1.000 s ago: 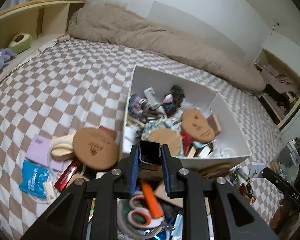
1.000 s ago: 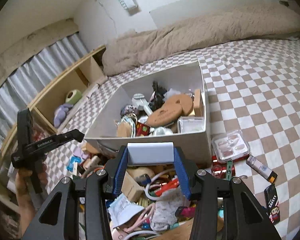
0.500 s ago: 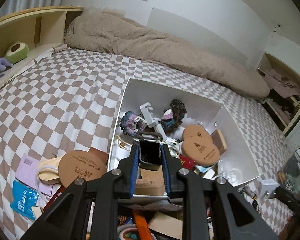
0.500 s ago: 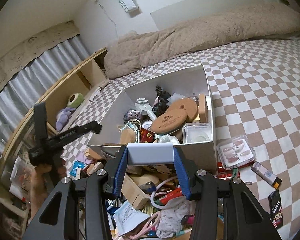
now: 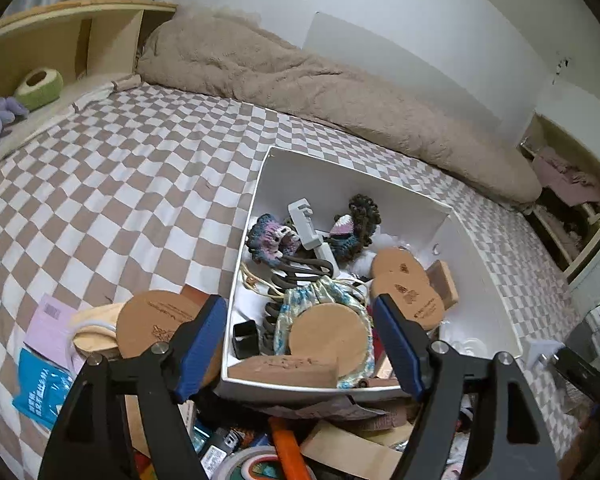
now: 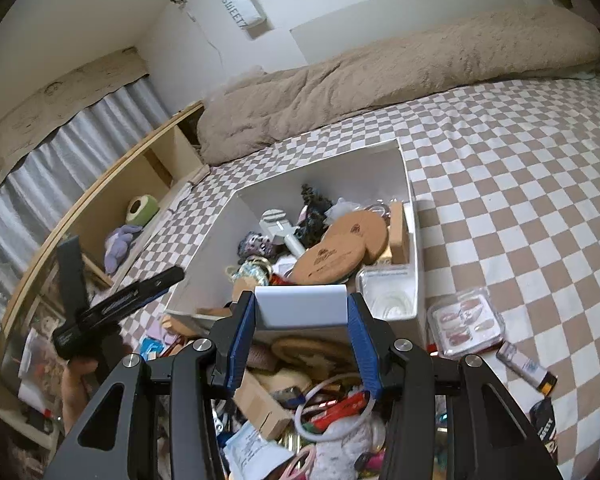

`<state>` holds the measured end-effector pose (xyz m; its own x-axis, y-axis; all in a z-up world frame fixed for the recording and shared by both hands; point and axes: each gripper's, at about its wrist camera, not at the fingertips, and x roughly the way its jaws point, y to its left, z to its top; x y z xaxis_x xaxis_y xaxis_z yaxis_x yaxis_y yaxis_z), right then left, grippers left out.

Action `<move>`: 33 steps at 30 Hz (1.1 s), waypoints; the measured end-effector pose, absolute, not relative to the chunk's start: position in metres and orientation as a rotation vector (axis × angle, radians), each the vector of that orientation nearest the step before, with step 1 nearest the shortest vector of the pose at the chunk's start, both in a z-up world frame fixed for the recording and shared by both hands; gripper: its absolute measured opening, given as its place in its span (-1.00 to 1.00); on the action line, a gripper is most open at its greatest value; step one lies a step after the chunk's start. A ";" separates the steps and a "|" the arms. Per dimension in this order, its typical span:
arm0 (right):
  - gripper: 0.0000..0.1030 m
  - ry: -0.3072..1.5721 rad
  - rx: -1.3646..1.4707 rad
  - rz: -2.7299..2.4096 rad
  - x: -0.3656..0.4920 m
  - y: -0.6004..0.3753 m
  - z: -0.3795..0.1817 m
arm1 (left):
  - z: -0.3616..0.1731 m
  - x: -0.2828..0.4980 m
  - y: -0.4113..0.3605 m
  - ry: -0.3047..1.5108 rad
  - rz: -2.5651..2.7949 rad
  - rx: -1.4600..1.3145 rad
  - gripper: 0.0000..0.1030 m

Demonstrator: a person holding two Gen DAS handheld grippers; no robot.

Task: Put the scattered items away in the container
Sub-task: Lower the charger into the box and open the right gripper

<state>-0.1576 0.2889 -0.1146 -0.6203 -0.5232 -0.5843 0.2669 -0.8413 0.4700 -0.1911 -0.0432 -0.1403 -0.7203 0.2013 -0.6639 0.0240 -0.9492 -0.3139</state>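
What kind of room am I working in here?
Most likely a bedroom: the white box sits on a bed with a checkered sheet, a rumpled beige blanket along the wall, and plush toys on a bedside shelf.

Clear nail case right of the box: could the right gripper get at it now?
Probably not yet: the right gripper is shut on a white box. Otherwise the clear nail case lies uncovered on the checkered sheet.

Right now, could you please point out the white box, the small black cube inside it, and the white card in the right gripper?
white box (image 5: 364, 178): left wrist view, far wall.
small black cube (image 5: 245, 339): left wrist view, front face.
white card (image 6: 302, 306): right wrist view, centre.
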 end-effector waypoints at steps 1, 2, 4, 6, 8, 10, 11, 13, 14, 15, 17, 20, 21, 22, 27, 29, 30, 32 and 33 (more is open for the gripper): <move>-0.09 -0.482 1.041 -2.436 -0.163 0.288 -0.115 | -0.139 -0.190 -0.043 -0.461 2.786 -1.132 0.48; -0.09 -0.488 1.053 -2.433 -0.168 0.287 -0.116 | -0.138 -0.190 -0.043 -0.457 2.785 -1.131 0.49; -0.09 -0.484 1.084 -2.432 -0.181 0.282 -0.119 | -0.135 -0.188 -0.044 -0.458 2.780 -1.126 0.58; -0.09 -0.474 1.112 -2.435 -0.192 0.278 -0.120 | -0.133 -0.186 -0.045 -0.463 2.778 -1.117 0.64; -0.09 -0.462 1.136 -2.438 -0.202 0.275 -0.122 | -0.130 -0.183 -0.045 -0.462 2.782 -1.105 0.64; -0.09 -0.432 1.158 -2.456 -0.212 0.270 -0.121 | -0.128 -0.182 -0.045 -0.462 2.779 -1.099 0.64; -0.09 -0.414 1.168 -2.472 -0.216 0.269 -0.120 | -0.127 -0.182 -0.045 -0.466 2.776 -1.094 0.64; -0.09 -0.369 1.185 -2.509 -0.226 0.265 -0.118 | -0.126 -0.181 -0.046 -0.473 2.772 -1.089 0.64; -0.09 -0.348 1.194 -2.524 -0.231 0.264 -0.117 | -0.125 -0.181 -0.047 -0.476 2.769 -1.088 0.64; -0.09 -0.333 1.201 -2.533 -0.235 0.263 -0.116 | -0.125 -0.181 -0.047 -0.478 2.767 -1.087 0.64; -0.09 -0.320 1.212 -2.544 -0.243 0.260 -0.113 | -0.125 -0.181 -0.048 -0.481 2.762 -1.087 0.64; -0.09 -0.341 1.244 -2.531 -0.257 0.255 -0.114 | -0.125 -0.181 -0.049 -0.486 2.764 -1.085 0.64; -0.09 -0.346 1.257 -2.530 -0.261 0.252 -0.115 | -0.125 -0.181 -0.049 -0.489 2.763 -1.084 0.64; -0.09 -0.343 1.273 -2.532 -0.266 0.249 -0.116 | -0.125 -0.181 -0.050 -0.495 2.764 -1.082 0.64; -0.09 -0.320 1.304 -2.570 -0.281 0.239 -0.125 | -0.124 -0.180 -0.055 -0.522 2.763 -1.077 0.64; -0.09 -0.320 1.288 -2.615 -0.286 0.238 -0.126 | -0.124 -0.181 -0.056 -0.530 2.762 -1.077 0.64; -0.07 -0.341 1.276 -2.637 -0.288 0.240 -0.126 | -0.125 -0.181 -0.057 -0.535 2.759 -1.076 0.64; 0.46 -0.408 1.267 -2.656 -0.292 0.245 -0.128 | -0.125 -0.181 -0.058 -0.535 2.759 -1.076 0.64; 0.90 -0.441 1.267 -2.662 -0.293 0.248 -0.129 | -0.125 -0.181 -0.058 -0.532 2.762 -1.076 0.64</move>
